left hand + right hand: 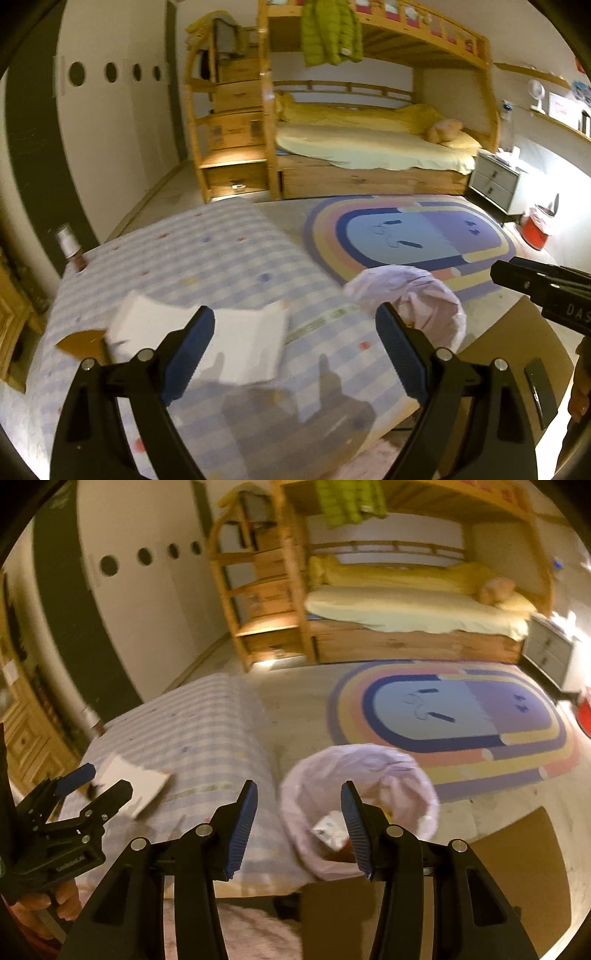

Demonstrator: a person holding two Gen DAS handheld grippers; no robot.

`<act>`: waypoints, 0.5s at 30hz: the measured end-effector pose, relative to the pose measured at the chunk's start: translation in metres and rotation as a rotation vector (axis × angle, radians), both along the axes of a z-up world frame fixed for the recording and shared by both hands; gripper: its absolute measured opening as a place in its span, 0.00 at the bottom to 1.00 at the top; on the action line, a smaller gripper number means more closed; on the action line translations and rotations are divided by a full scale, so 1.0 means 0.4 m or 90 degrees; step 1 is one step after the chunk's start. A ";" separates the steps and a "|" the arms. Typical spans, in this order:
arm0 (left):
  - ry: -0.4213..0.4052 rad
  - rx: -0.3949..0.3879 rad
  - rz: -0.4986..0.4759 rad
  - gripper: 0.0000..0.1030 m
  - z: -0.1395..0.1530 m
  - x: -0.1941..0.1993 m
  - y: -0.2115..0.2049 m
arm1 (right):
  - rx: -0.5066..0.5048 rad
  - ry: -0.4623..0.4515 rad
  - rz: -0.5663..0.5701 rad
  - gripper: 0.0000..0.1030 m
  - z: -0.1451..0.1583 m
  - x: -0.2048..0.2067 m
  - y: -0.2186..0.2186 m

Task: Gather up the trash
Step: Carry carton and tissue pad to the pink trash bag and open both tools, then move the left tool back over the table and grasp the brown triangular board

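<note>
**Open fingers over a sheet of paper, bin waiting at the table's right edge**

We look along our left gripper (295, 343): its blue-padded fingers (192, 354) stand wide apart with nothing between them, hovering above a table (229, 258) covered in a pale striped cloth. Just past the left finger lies the white paper (207, 343), a bent, slightly curled sheet resting flat on the cloth, with a scrap of brown cardboard (83, 341) touching its left side. We judge the paper light, thin and floppy; it would crumple instead of resisting, so a raised or curled edge looks the best place to pinch, since a flat sheet gives the pads little to catch.

Our right gripper (299, 823) holds its fingers partly apart, also empty. Beyond them, at the table's right edge, stands a bin lined with a soft pink bag (369, 771), some wrappers already inside. Farther off lie a rainbow rug (461, 716) and a wooden bunk bed (406, 627). A small jar (70, 245) stands at the table's far left corner.
</note>
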State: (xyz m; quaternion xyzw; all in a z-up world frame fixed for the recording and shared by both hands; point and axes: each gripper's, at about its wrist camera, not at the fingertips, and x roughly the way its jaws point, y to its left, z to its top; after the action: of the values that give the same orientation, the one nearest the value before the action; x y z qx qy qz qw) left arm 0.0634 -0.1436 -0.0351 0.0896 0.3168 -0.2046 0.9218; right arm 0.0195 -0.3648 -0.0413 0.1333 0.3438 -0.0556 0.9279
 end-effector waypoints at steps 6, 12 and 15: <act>0.002 0.005 0.083 0.84 -0.001 -0.003 0.131 | -0.011 0.005 0.067 0.47 0.009 0.036 0.129; 0.026 0.010 0.173 0.84 -0.035 0.022 0.264 | -0.032 0.015 0.137 0.52 -0.004 0.083 0.254; 0.048 0.005 0.215 0.84 -0.064 0.036 0.329 | -0.035 0.016 0.154 0.53 -0.005 0.103 0.291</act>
State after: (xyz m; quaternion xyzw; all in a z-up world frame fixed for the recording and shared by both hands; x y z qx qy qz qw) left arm 0.0779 -0.0119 -0.0609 0.0310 0.3624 -0.0484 0.9303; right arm 0.0608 -0.2485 -0.0433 0.0648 0.3671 0.0462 0.9268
